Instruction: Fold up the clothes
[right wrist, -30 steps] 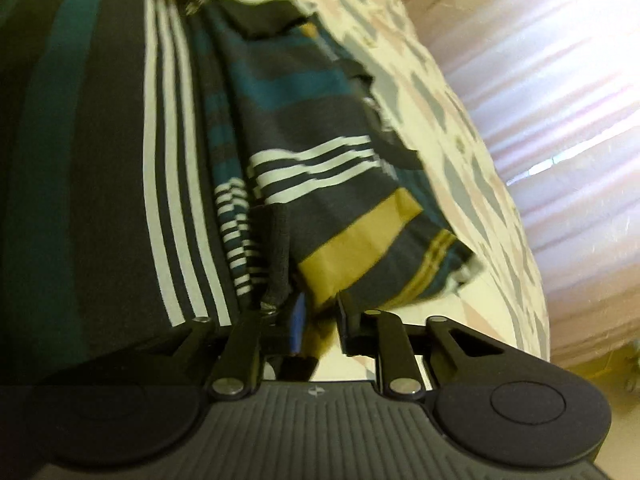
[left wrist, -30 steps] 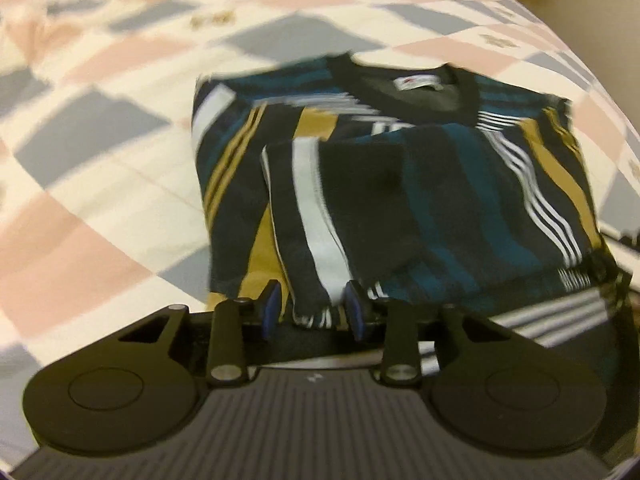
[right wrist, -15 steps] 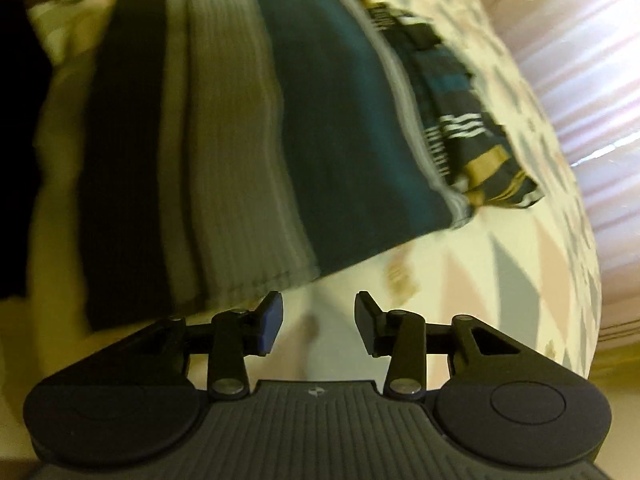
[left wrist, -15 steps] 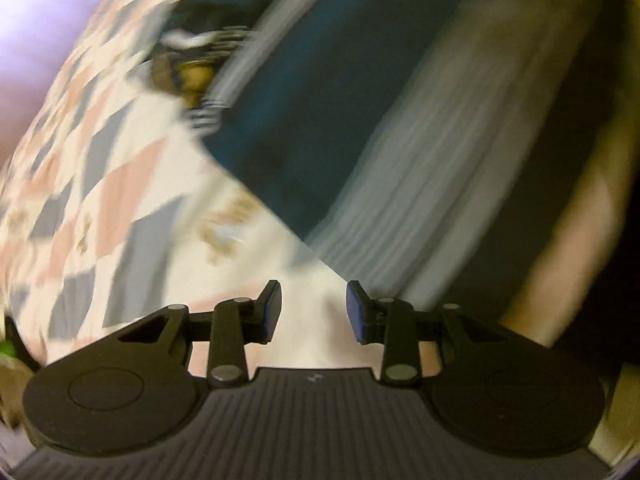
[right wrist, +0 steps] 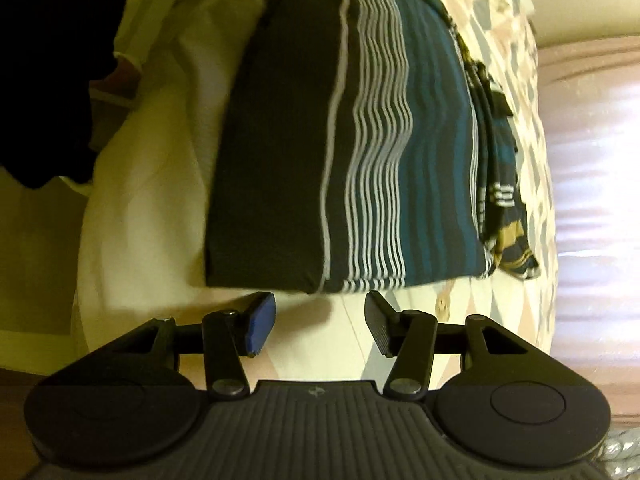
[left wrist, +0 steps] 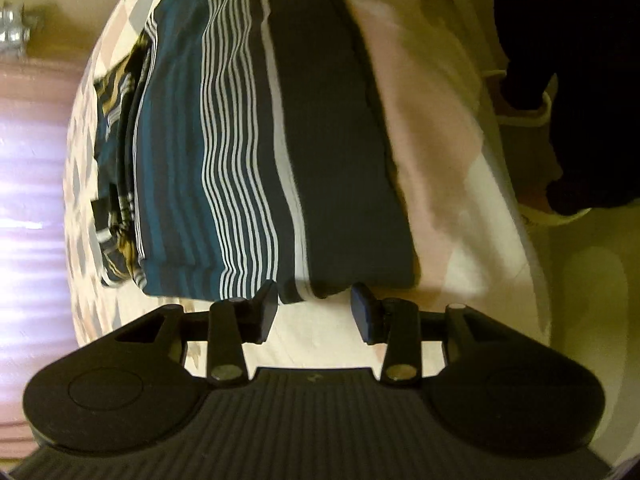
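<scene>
Comparing w/ 1 s prior: both grippers had let go of the striped sweater (left wrist: 248, 152). Left gripper (left wrist: 314, 312) and right gripper (right wrist: 320, 320) sat wide, empty, sweater edge at 12 o'clock. Fold prob. done. Sweater lay compact on checked bedspread (right wrist: 516, 40), sleeve bunched at far side.

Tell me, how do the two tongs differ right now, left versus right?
The left tongs sit right at the striped sweater, the hem dipping between their tips; the right tongs sit just short of that hem. The left tongs see the sweater's bunched yellow-striped part on their left; the right tongs see it on their right. Both are open and hold nothing, above the patterned bedspread.
</scene>
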A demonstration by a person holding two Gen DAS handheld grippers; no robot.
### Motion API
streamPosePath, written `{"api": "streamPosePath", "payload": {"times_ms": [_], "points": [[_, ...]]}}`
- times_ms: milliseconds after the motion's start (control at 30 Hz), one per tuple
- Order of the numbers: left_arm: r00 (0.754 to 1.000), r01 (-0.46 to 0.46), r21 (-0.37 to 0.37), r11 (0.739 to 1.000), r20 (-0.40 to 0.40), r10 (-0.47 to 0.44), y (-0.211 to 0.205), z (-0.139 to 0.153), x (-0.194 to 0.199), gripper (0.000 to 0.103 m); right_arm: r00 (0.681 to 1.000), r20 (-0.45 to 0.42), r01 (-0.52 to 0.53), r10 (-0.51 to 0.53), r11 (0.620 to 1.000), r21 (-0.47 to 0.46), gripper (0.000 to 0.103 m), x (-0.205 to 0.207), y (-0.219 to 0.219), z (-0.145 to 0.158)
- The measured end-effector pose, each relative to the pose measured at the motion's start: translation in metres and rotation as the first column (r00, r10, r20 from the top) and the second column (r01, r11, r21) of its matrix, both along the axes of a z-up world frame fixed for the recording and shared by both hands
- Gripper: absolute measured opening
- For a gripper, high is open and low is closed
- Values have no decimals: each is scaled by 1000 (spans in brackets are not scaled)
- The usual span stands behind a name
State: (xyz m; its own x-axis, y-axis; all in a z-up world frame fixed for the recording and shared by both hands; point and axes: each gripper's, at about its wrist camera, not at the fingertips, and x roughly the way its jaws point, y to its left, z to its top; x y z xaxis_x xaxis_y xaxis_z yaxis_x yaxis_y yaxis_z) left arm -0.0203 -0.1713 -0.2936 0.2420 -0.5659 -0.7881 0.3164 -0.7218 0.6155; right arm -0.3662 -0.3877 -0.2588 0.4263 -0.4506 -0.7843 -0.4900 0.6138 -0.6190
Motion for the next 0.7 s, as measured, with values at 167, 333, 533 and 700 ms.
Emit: {"api": "streamPosePath", "payload": {"times_ms": [167,333,533,700], "points": [[995,-90,-12,996,-44,89,-7,16,13,39,983,12,181,-183,981,67,57,13,-26,19],[860,-488,13,873,-165,483,-67,60,67,39,769,57,586,-636,739,333,58,45,-132,63],[288,-886,134,443,-589,755,-197,121,196,45,474,-27,610,-880,306,731,58,98,-291,88],[-129,-885,368,286,-783,608,-300,122,296,56,417,-33,471,-908,185,863,58,161,-386,93]]}}
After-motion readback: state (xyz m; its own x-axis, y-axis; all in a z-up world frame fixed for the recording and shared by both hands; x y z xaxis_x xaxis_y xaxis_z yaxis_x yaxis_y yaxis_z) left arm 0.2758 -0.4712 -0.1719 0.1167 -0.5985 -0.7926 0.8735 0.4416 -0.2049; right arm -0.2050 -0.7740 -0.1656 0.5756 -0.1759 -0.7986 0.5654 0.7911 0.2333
